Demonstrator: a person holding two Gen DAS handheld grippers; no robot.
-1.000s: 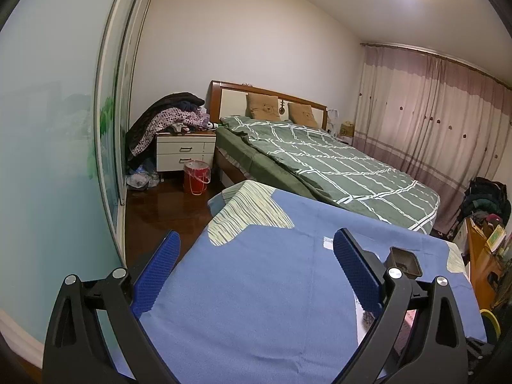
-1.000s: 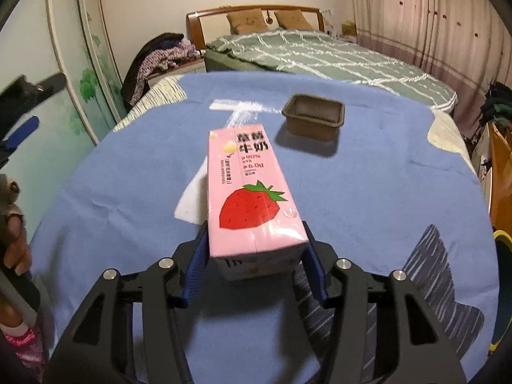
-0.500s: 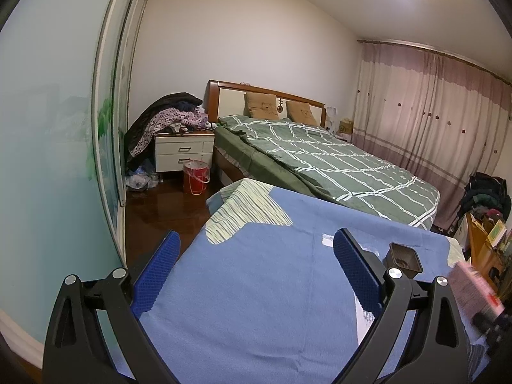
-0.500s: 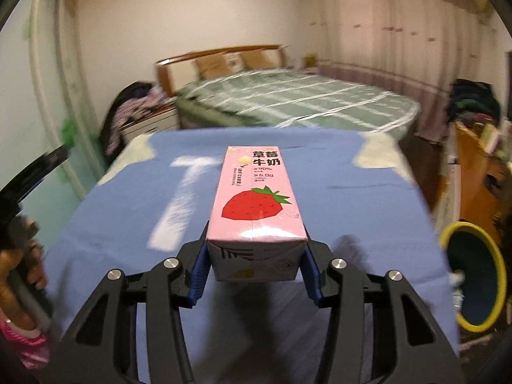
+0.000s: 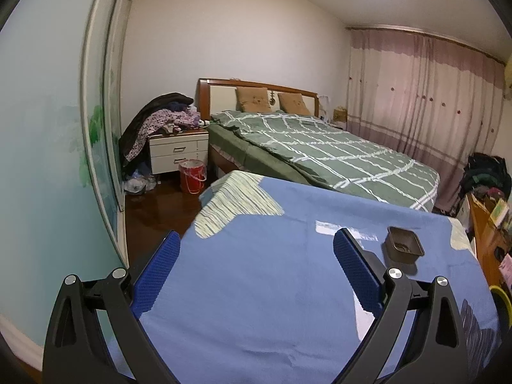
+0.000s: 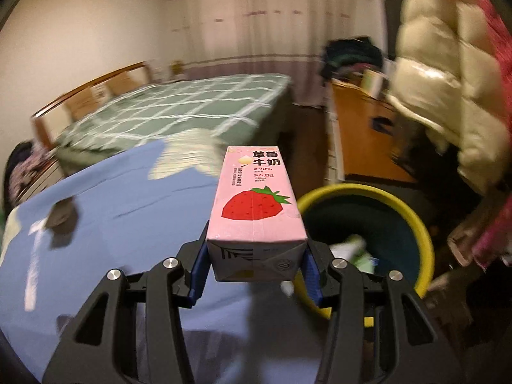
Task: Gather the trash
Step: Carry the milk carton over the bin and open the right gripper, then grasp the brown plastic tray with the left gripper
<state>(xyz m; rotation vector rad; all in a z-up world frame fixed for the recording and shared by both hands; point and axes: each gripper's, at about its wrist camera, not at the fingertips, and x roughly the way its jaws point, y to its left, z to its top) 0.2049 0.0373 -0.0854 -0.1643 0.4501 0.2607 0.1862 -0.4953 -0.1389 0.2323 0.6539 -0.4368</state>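
right gripper [image 6: 256,256] clamps the pink strawberry milk carton [image 6: 256,204] by its base, in the air beside the yellow-rimmed trash bin [image 6: 416,211] | left gripper [image 5: 256,262] spread wide, holds nothing, above the blue cloth [image 5: 249,288] | brown plastic tray [image 5: 403,244] lies on cloth

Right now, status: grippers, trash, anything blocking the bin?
Right gripper shut on carton, near bin rim. Left gripper open, holding nothing, above cloth. Brown tray on cloth. Bin mouth unblocked, scraps inside.
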